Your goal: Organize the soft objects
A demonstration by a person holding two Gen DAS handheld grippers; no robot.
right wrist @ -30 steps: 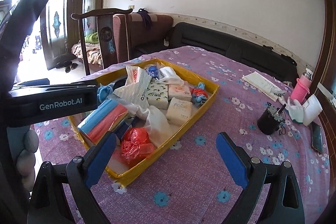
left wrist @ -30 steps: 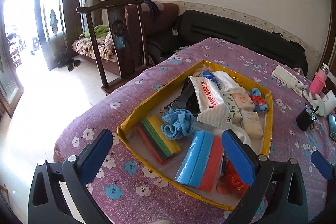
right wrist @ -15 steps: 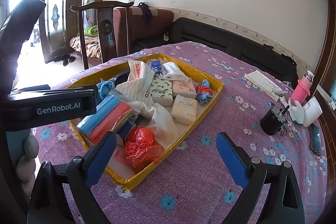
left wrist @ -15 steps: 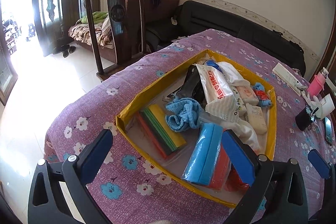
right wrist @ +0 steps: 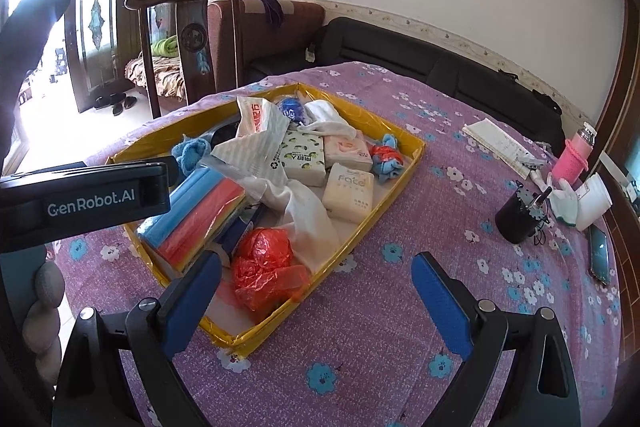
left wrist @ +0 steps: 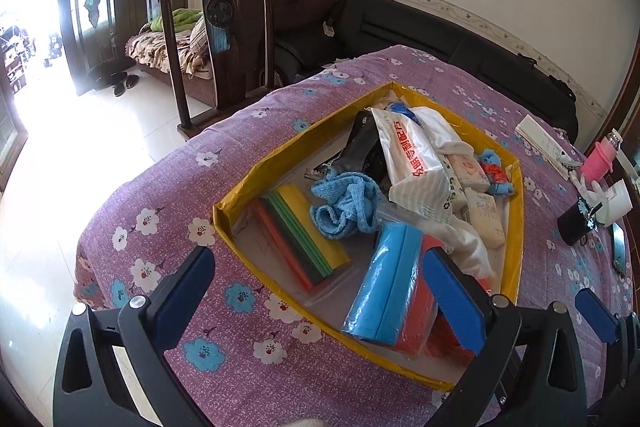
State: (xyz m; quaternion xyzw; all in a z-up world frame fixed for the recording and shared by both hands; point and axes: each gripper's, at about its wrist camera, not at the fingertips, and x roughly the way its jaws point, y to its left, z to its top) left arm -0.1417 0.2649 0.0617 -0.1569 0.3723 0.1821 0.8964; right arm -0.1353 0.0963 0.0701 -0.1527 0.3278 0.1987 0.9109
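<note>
Inside one yellow tray (right wrist: pixel 404 163): three tissue packs (right wrist: pixel 347 191).

We look from the left wrist camera down along its blue-padded left gripper (left wrist: pixel 320 291), hovering near the closest corner of the shallow yellow cardboard tray (left wrist: pixel 280 155) on the purple flowered tablecloth (left wrist: pixel 168 235), facing the dark sofa. Our right wrist camera sits to the right and perhaps slightly farther back, over its right gripper (right wrist: pixel 320 291), facing the same way. Both views share the tray (right wrist: pixel 404 167), tablecloth (right wrist: pixel 440 211) and the blue-and-red sponge stack (left wrist: pixel 388 287) (right wrist: pixel 200 211).
</note>
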